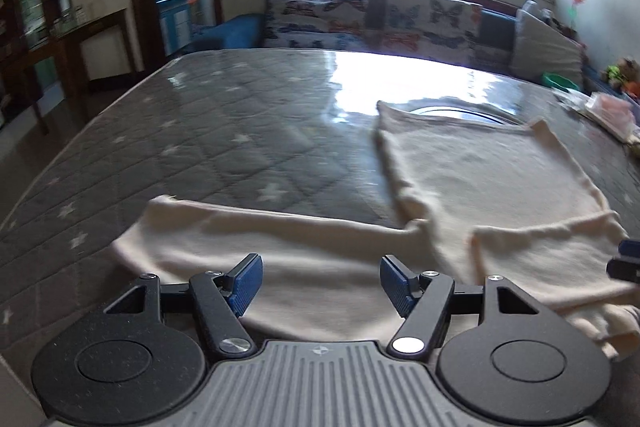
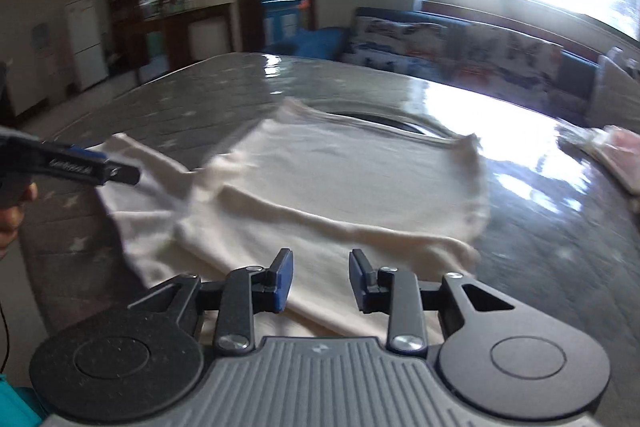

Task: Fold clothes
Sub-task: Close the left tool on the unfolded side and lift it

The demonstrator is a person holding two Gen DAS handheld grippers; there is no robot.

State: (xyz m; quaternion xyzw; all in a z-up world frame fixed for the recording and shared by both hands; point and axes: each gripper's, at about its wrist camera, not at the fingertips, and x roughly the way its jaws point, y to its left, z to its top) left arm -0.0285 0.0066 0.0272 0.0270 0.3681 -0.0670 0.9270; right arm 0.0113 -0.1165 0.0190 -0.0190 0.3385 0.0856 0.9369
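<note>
Fingers [image 1: 248,277] apart; cream shirt [image 1: 492,171] lies flat, sleeve [image 1: 224,231] outstretched.

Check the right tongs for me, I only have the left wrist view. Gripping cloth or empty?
Observer: Empty. The right tongs stand open just above the cream garment, with nothing between the pads.
Operator: How do my left tongs look from that side?
Observer: The left tongs are over the spread sleeve. I cannot tell whether they touch it.
Operator: Anything else at that edge?
Observer: A hand behind the left tongs, at the frame's left edge.
</note>
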